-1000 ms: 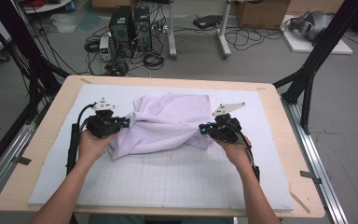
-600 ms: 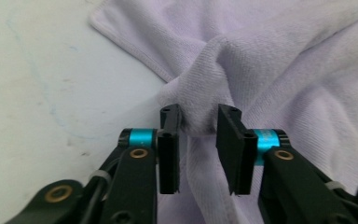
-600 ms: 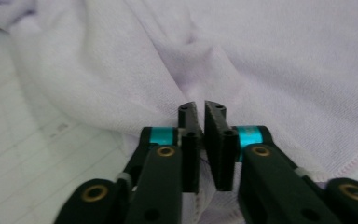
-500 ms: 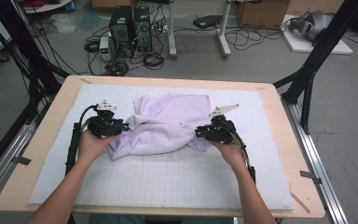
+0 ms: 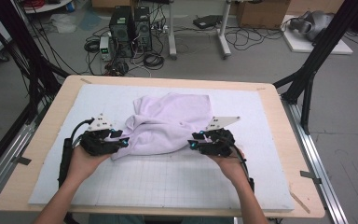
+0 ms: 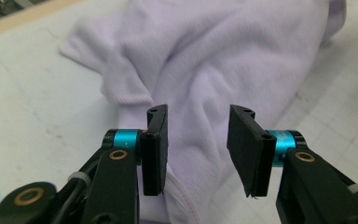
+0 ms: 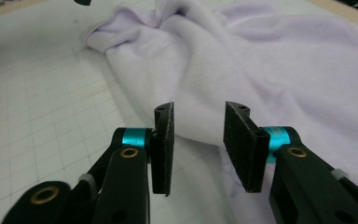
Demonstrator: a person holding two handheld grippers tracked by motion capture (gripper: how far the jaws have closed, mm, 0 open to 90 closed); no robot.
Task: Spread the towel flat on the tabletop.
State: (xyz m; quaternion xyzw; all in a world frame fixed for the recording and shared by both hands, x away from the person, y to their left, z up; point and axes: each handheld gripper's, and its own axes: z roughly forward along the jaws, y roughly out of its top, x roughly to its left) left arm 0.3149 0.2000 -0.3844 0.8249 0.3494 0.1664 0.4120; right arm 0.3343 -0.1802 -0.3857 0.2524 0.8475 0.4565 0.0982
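Observation:
A crumpled pale lilac cloth (image 5: pixel 168 123) lies on the white gridded mat (image 5: pixel 158 182), in the middle of the table. My left gripper (image 5: pixel 123 140) sits at the cloth's near-left corner. In the left gripper view its jaws stand open, a fold of the cloth (image 6: pixel 200 93) passing between and under the pads (image 6: pixel 154 149). My right gripper (image 5: pixel 193 142) rests at the cloth's near-right edge. Its jaws are open too, with the cloth's edge (image 7: pixel 261 79) lying just beyond the pads (image 7: pixel 164 147).
The mat covers a wooden tabletop (image 5: pixel 279 116) with bare strips along its sides. Black frame struts (image 5: pixel 317 60) rise at the right and left. Computers and cables (image 5: pixel 130 28) sit on the floor behind the table.
Both grippers have slid toward the near edge of the table, the cloth's near edge drawn along and flattened. Their jaws now stand open at the cloth.

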